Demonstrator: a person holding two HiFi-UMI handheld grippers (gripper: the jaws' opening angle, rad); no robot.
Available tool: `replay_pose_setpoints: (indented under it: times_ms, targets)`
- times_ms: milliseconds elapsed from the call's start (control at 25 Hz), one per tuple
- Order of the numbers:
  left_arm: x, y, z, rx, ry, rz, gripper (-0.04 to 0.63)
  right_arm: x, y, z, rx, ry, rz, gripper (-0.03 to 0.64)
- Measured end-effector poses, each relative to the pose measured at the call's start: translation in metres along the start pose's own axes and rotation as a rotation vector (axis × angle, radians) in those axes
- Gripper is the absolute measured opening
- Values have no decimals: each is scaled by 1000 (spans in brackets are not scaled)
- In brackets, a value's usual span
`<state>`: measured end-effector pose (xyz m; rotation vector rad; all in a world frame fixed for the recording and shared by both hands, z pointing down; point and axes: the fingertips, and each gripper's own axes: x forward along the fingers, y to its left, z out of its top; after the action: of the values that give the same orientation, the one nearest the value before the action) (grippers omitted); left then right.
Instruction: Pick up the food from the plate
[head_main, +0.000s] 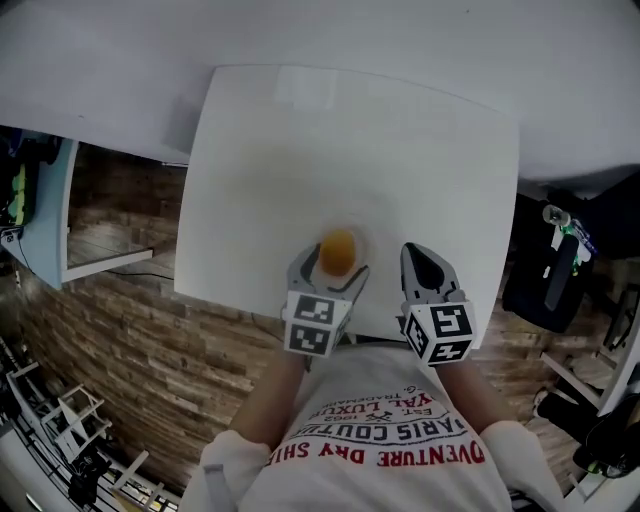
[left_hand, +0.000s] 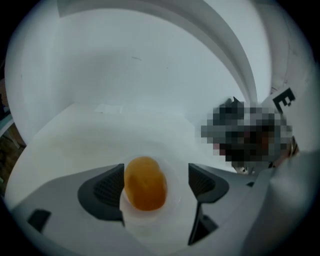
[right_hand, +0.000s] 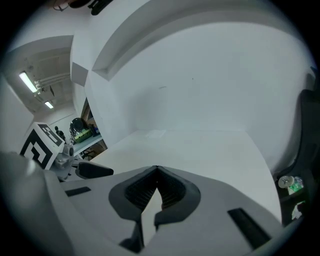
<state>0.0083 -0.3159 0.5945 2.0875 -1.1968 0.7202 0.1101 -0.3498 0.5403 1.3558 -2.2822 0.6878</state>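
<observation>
Looking down in the head view, a square white table (head_main: 350, 150) stands against a white wall over a wood-plank floor (head_main: 150, 350). A small round translucent white plate (head_main: 362, 243) sits near the table's near edge, and on it lies the food, a rounded orange-yellow lump (head_main: 338, 252). The left gripper (head_main: 330, 266), grey with a marker cube at its back, points at the plate with its jaws spread to either side of the food. The right gripper (head_main: 415, 250) hovers just to the right of the plate, apart from it, its jaws drawn to a point.

Seen in the left gripper view, the left gripper (left_hand: 155, 184) has its jaws wide apart, and the food (left_hand: 145, 183) lies between the dark ribbed pads (left_hand: 107, 187). It is close against the left pad and clear of the right one; whether it touches the left pad cannot be told. The plate (left_hand: 175, 197) shows as a pale rim under the food, on the table (left_hand: 100, 135).

Seen in the right gripper view, the right gripper (right_hand: 156, 169) has its jaw tips closed together with nothing between them, above bare table (right_hand: 200, 145). The left gripper's marker cube (right_hand: 40, 145) shows at the left edge.
</observation>
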Motion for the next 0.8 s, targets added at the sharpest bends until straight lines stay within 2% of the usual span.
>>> replay_pose_setpoints:
  times_ms: [160, 440, 600, 800]
  targets:
    - [14, 9, -8, -5, 61, 44, 394, 7, -8, -7, -4, 25, 12, 8]
    - [35, 25, -23, -108, 105, 101, 393, 16, -29, -13, 11, 59, 16, 8]
    - [43, 22, -31, -86, 145, 113, 392, 19, -34, -16, 17, 72, 14, 8]
    - [48, 21, -33, -71, 147, 116, 380, 19, -35, -15, 8, 71, 12, 8]
